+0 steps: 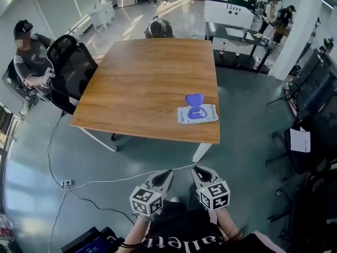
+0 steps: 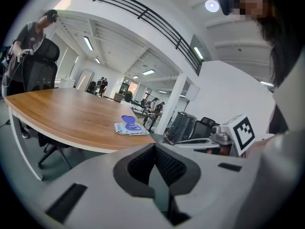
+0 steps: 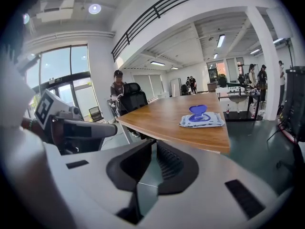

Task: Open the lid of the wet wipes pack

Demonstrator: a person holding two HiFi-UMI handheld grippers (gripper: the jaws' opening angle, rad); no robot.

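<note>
The white wet wipes pack [image 1: 197, 114] is lying on the wooden worktop [image 1: 147, 83], near right corner, blue lid [image 1: 194, 98] raised. The left tongs [image 1: 166, 174] and right tongs [image 1: 197, 170] are hovering, pressed together, empty.

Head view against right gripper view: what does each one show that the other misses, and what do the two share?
Head view only: the whole top of the table and a power strip on the floor. Right gripper view only: ceiling lights, tall windows, and the jaws of the right gripper seen close, together with nothing between them. Both: the wooden table, the wet wipes pack near its corner with the blue lid standing open, and a person by a black chair.
</note>
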